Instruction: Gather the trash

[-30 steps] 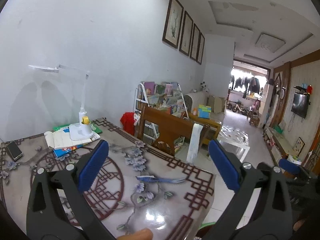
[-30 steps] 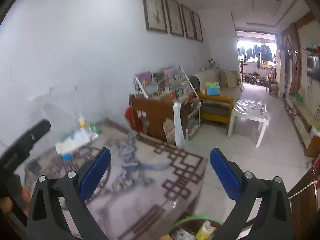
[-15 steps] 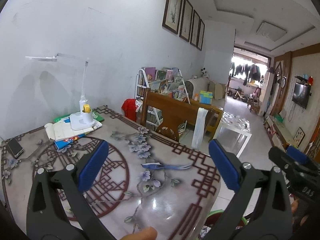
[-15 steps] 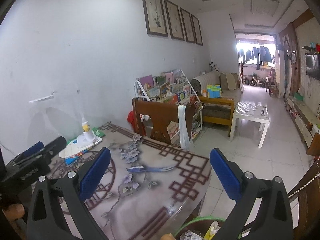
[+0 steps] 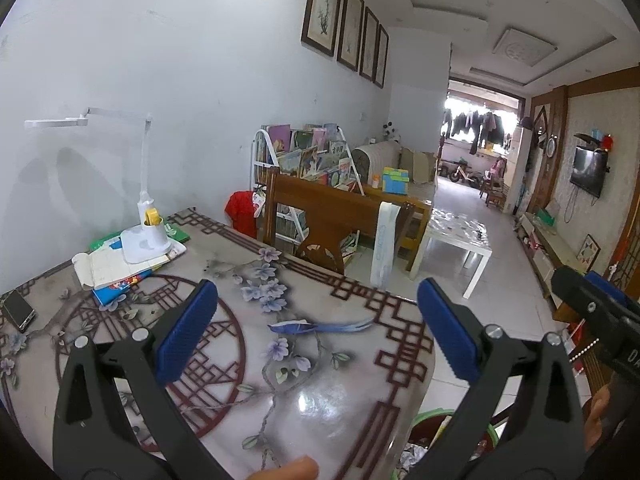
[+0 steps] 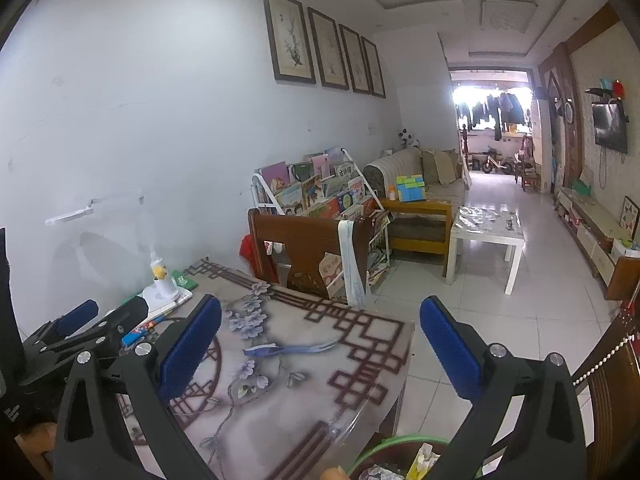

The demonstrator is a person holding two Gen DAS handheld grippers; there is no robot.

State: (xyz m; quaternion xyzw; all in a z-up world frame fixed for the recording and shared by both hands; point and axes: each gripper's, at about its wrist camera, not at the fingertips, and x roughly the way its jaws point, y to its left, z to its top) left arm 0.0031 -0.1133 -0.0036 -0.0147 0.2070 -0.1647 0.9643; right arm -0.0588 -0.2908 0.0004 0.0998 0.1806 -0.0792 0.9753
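My left gripper (image 5: 318,328) hangs open above the flower-patterned table (image 5: 320,392), nothing between its blue pads. My right gripper (image 6: 320,344) is open too, above the table's right end. A green-rimmed trash bin (image 6: 394,446) sits on the floor below the table's near right corner, with crumpled paper and a yellow wrapper (image 6: 422,460) inside. The same bin (image 5: 426,420) shows partly in the left wrist view, behind my right finger. The right gripper (image 5: 592,312) shows at the right edge of the left wrist view; the left gripper (image 6: 76,332) appears at the left of the right wrist view.
A white desk lamp (image 5: 146,236) stands on books and papers (image 5: 116,268) at the table's far left, with a phone (image 5: 18,310) near the left edge. A wooden chair (image 5: 320,220) is behind the table, then a book rack (image 6: 316,188), sofa and white coffee table (image 6: 486,228).
Both grippers have risen and steadied; the view of the table top has widened. The right gripper has come into the left wrist view at the right. Both stay open.
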